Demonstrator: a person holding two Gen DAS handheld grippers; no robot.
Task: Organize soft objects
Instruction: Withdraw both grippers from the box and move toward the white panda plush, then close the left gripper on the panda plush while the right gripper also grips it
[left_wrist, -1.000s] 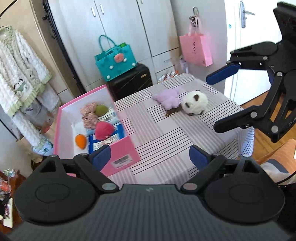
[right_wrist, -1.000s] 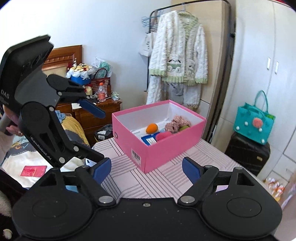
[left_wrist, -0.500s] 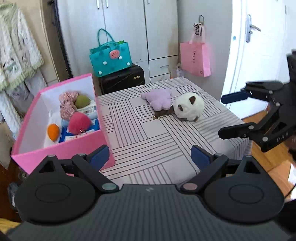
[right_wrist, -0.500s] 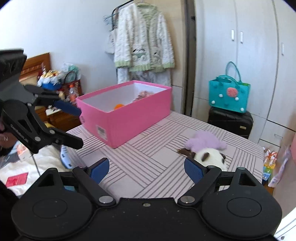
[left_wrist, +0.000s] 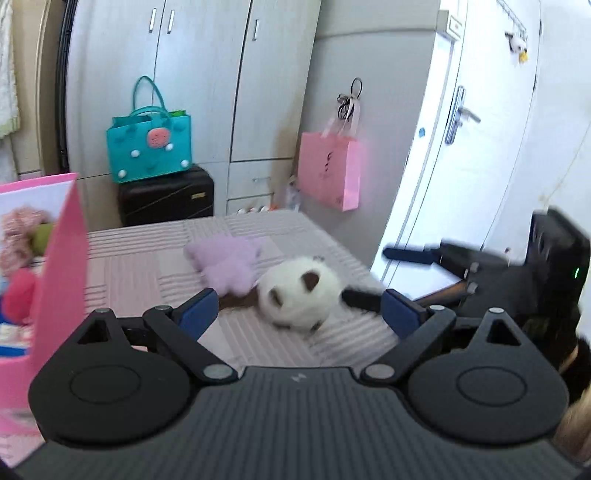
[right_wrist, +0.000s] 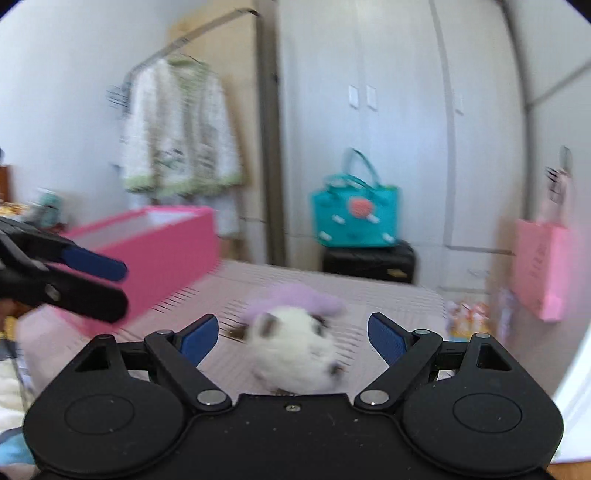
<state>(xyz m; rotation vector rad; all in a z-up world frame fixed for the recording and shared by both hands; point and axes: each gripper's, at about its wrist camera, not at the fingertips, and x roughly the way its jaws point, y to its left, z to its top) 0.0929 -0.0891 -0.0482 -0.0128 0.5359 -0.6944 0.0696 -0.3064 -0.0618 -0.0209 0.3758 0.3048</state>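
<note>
Left gripper (left_wrist: 298, 310) level, jaws spread wide, right gripper (right_wrist: 292, 336) likewise wide apart, both pointing forward, side by side.

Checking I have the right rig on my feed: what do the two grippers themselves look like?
Both match: the left gripper and right gripper have matte black bodies, two round discs, angled black linkage arms with silver pivot pins, and blue fingertip pads. The left's housing is ribbed dark grey with a small logo. The right's handle unit shows a green light.

Teal bag (left_wrist: 149, 149) on black suitcase (left_wrist: 166, 199).
</note>
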